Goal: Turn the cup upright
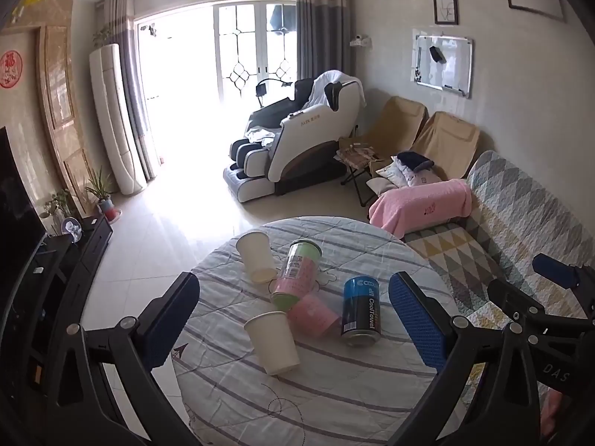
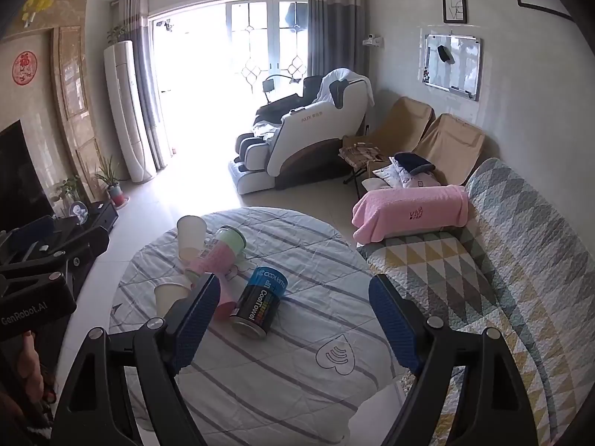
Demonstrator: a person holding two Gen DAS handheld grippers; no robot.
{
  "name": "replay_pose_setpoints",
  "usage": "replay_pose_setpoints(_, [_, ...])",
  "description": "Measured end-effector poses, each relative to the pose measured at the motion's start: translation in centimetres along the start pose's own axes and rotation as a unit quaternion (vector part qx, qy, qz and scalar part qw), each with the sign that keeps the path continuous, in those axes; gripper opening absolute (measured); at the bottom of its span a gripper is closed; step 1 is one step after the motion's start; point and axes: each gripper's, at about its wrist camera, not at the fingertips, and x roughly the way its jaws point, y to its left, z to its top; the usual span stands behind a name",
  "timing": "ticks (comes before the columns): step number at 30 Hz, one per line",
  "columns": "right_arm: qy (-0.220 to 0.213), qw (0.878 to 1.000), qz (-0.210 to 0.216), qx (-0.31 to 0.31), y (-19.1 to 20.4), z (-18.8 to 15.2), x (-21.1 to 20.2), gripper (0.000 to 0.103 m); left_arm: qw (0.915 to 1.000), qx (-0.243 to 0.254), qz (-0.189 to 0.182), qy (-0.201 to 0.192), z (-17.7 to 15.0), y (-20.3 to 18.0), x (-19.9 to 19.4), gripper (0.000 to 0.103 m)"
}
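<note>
Several containers lie on their sides on a round table with a striped cloth [image 1: 334, 390]. A white paper cup [image 1: 273, 342] lies nearest, a second white paper cup [image 1: 256, 256] lies farther back. A green and pink cup [image 1: 297, 273], a pink cup [image 1: 314, 314] and a blue and black CoolTowel can [image 1: 360, 310] lie between them. My left gripper [image 1: 293, 319] is open and empty, hovering above the near cups. My right gripper [image 2: 293, 319] is open and empty above the table, with the can [image 2: 260, 304] just ahead of its left finger [image 2: 197, 316]. The near paper cup [image 2: 171, 297] is partly hidden behind that finger.
A sofa with a patterned quilt [image 2: 483, 260] and a pink towel [image 2: 409, 208] runs along the table's right side. A massage chair [image 2: 308, 130] stands across the tiled floor. A black TV stand [image 1: 74, 252] is at the left. The right gripper's body [image 1: 550, 297] shows at the right.
</note>
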Motion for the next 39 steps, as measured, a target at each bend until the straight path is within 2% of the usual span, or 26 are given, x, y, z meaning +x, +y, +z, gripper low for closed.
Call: replay_pose_setpoints(39, [0.005,1.0,-0.002,0.003,0.15,0.27,0.26,0.083,1.0,0.004,-0.005,0.005,-0.35,0.0,0.61,0.103])
